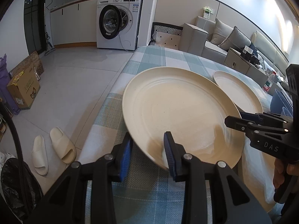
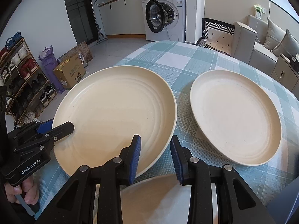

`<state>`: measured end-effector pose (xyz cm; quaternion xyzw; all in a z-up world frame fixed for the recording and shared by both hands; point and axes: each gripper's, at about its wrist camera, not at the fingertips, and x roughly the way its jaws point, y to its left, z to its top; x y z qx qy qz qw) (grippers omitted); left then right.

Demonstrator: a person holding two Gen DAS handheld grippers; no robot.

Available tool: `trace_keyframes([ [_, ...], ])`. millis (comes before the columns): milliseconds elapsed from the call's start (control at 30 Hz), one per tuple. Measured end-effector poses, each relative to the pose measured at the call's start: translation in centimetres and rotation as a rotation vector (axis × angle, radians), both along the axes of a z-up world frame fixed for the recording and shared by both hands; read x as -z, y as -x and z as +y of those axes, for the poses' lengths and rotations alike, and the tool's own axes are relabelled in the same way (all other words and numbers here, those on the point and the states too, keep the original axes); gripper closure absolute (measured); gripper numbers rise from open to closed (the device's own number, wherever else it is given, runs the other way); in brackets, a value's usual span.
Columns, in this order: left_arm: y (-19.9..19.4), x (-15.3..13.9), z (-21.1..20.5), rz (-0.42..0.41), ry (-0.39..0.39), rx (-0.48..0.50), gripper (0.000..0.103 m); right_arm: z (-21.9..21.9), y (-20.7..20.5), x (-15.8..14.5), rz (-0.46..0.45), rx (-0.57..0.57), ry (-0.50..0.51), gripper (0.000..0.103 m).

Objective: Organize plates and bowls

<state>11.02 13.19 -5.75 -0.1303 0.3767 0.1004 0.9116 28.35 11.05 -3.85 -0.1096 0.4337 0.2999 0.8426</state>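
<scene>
I am looking at a large cream plate [image 2: 115, 115] sitting toward the left edge of the bench [image 2: 186, 59], which is wearing a blue and white checked cloth. My left gripper [image 1: 147, 151] is straddling that plate's near rim, one blue finger below and outside it and the other over the inside, with a gap showing, so the fingers are standing apart and not clamping. My right gripper [image 2: 156, 155] is reaching at the plate's right rim, its fingers also standing apart, one over the plate and one beside it. A second plate [image 2: 235, 117] is lying just to the right, apart from the first. A third plate [image 2: 158, 196] is showing under my right gripper, at the near edge.
</scene>
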Motion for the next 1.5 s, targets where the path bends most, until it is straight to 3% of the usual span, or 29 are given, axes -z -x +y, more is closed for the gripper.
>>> trace_keyframes([
  [767,2.1,-4.5,-1.8,-0.079,-0.065,0.023,0.070,-2.8,2.8,-3.7,-0.044,0.012,-0.049,0.070],
  [1500,3.7,-6.6,-4.4,-0.119,-0.084,0.092,0.070,-7.0,6.5,-6.3,-0.077,0.067,-0.089,0.070],
])
